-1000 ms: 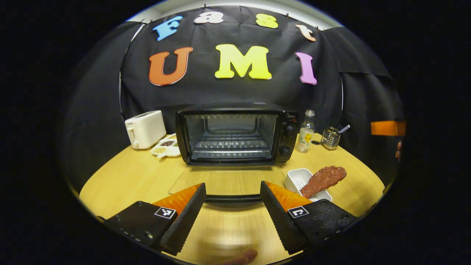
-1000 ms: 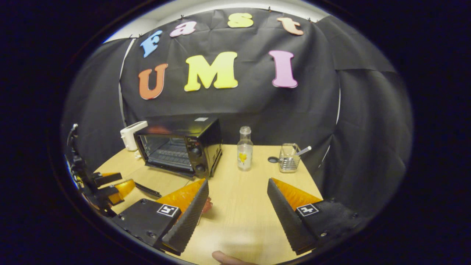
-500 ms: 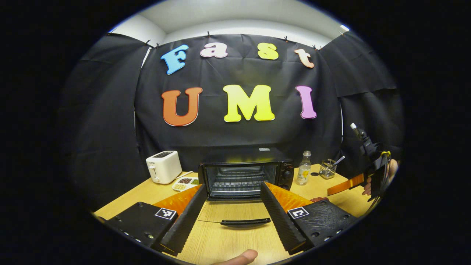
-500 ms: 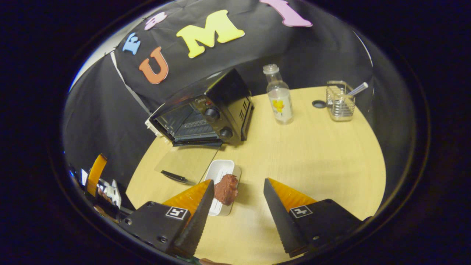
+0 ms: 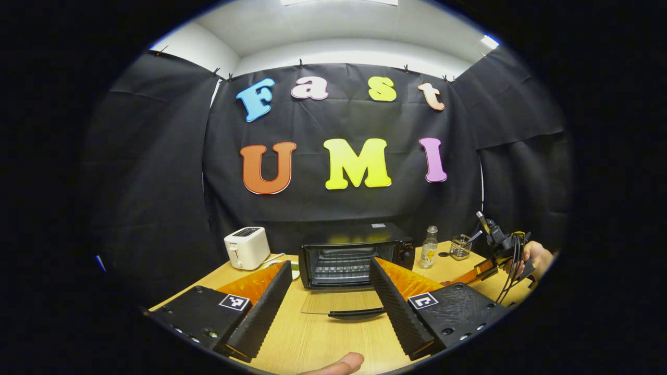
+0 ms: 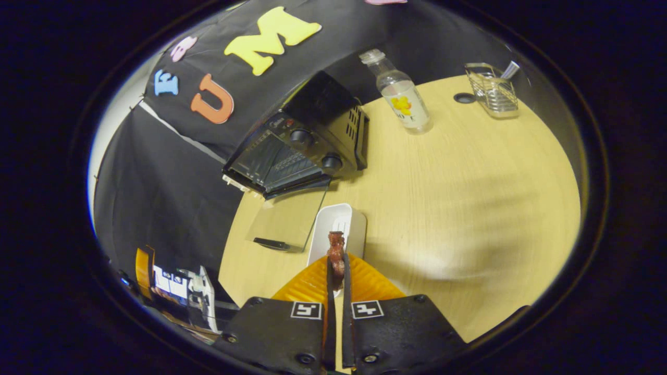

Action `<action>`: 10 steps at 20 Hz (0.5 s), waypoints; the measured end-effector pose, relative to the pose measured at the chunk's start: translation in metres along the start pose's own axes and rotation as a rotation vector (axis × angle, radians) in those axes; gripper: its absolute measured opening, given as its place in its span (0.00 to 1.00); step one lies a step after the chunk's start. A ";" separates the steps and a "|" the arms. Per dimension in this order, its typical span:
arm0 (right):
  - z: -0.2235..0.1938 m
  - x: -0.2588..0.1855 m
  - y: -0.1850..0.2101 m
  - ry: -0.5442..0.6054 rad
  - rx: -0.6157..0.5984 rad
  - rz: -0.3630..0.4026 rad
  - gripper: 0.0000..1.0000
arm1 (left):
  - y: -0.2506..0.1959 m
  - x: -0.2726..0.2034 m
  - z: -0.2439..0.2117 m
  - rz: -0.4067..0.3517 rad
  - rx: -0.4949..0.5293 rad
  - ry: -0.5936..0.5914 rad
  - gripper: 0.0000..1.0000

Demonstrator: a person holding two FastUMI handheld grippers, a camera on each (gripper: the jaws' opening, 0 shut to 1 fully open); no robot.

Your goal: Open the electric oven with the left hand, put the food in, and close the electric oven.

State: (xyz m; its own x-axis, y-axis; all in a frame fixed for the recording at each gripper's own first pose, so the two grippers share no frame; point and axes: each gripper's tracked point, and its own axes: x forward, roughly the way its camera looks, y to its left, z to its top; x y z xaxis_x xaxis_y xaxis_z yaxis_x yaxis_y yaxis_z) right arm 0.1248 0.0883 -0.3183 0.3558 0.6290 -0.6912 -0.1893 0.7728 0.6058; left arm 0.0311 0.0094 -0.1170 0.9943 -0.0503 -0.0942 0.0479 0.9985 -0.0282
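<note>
My right hand-held gripper (image 6: 336,268) has its fingers pinched nearly together on the reddish-brown piece of food (image 6: 335,251), which pokes out past the tips, right over the near end of the small white rectangular tray (image 6: 341,224) on the pale wooden desk (image 6: 469,208). My left hand-held gripper (image 5: 329,291) hangs wide apart with nothing between its fingers, well back from the black electric oven (image 5: 354,255). The oven's glass door (image 5: 338,302) lies flat down on the desk, handle toward me, so the cavity with its wire rack is open.

What worries me is the grip: I seem to hold only a narrow edge of the food, so it could twist or slip out as I swing it left and far toward the oven. The folded-down door lies in the path; if I come in low, the food or my fingers could catch its handle. The clear glass bottle (image 6: 401,94) stands just right of the oven, and a wide swing might knock it over.
</note>
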 end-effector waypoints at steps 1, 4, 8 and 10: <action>0.002 -0.007 0.005 -0.022 -0.036 -0.021 0.07 | 0.003 -0.004 0.002 0.000 0.001 -0.004 0.95; 0.004 -0.026 0.028 -0.091 -0.157 -0.060 0.08 | 0.013 -0.011 0.005 0.008 0.000 -0.013 0.95; 0.005 -0.047 0.066 -0.191 -0.347 -0.119 0.08 | 0.025 -0.022 0.001 0.023 -0.003 -0.016 0.95; 0.004 -0.051 0.090 -0.228 -0.422 -0.132 0.08 | 0.032 -0.024 -0.001 0.033 0.002 -0.010 0.95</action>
State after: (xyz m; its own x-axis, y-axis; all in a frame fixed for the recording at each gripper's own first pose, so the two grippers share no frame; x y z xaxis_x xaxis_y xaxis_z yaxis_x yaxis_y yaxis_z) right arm 0.0929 0.1255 -0.2265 0.5840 0.5254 -0.6188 -0.4661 0.8411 0.2744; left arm 0.0089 0.0428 -0.1163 0.9963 -0.0167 -0.0846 0.0148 0.9996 -0.0229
